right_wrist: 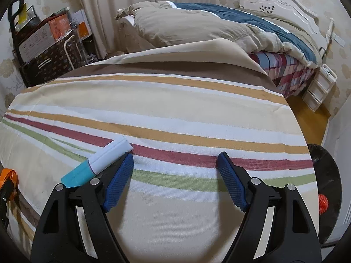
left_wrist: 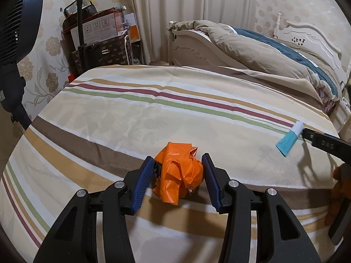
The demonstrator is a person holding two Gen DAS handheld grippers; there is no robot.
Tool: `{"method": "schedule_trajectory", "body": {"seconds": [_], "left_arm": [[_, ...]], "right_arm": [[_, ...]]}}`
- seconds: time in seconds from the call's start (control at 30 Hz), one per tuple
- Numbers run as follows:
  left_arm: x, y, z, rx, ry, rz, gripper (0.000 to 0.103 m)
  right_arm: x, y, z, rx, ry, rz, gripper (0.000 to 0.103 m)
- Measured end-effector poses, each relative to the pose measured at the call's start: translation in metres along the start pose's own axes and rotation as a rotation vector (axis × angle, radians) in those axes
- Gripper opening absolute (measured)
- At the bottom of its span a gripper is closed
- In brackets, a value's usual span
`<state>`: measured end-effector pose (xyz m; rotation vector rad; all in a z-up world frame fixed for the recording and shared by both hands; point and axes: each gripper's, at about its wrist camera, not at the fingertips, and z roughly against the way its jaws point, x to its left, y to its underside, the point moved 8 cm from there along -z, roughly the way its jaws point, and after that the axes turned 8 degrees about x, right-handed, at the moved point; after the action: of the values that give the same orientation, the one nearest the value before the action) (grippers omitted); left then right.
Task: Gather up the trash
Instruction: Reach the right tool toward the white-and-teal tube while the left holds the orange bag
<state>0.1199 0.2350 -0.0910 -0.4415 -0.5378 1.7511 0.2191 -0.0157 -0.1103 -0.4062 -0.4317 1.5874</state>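
A crumpled orange plastic wrapper (left_wrist: 178, 175) lies on the striped cloth (left_wrist: 153, 114) near its front edge. My left gripper (left_wrist: 178, 161) is open, its blue pads on either side of the wrapper, not pressing it. A white and teal packet (right_wrist: 98, 164) lies on the cloth just outside my right gripper's left finger (right_wrist: 119, 182); it also shows in the left wrist view (left_wrist: 289, 138). My right gripper (right_wrist: 175, 156) is open and empty, low over the cloth. The orange wrapper shows at the far left edge of the right wrist view (right_wrist: 9, 175).
A bed (left_wrist: 274, 46) with a beige and blue quilt stands behind the cloth. Boxes and bags (left_wrist: 101, 37) are stacked at the back left by the curtain. A dark fan (left_wrist: 17, 22) is at the left. A black bag (right_wrist: 326, 186) with something orange-red inside sits at the right.
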Motion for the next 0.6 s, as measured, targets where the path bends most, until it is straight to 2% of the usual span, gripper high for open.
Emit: {"method": "schedule_trajectory", "body": {"seconds": [0.13, 0.27, 0.43, 0.6], "left_arm": [[0.010, -0.007, -0.005, 0.001, -0.011, 0.010, 0.048], [0.016, -0.009, -0.007, 0.003, -0.008, 0.022, 0.048], [0.017, -0.008, -0.006, 0.002, -0.002, 0.019, 0.048], [0.018, -0.008, -0.006, 0.004, 0.001, 0.032, 0.048]], "right_arm": [[-0.009, 0.000, 0.003, -0.010, -0.004, -0.057, 0.077], [-0.001, 0.004, 0.010, -0.027, -0.027, -0.073, 0.077], [0.024, 0.005, 0.016, -0.021, -0.083, -0.063, 0.077], [0.054, 0.003, 0.012, -0.008, -0.087, -0.019, 0.077]]}}
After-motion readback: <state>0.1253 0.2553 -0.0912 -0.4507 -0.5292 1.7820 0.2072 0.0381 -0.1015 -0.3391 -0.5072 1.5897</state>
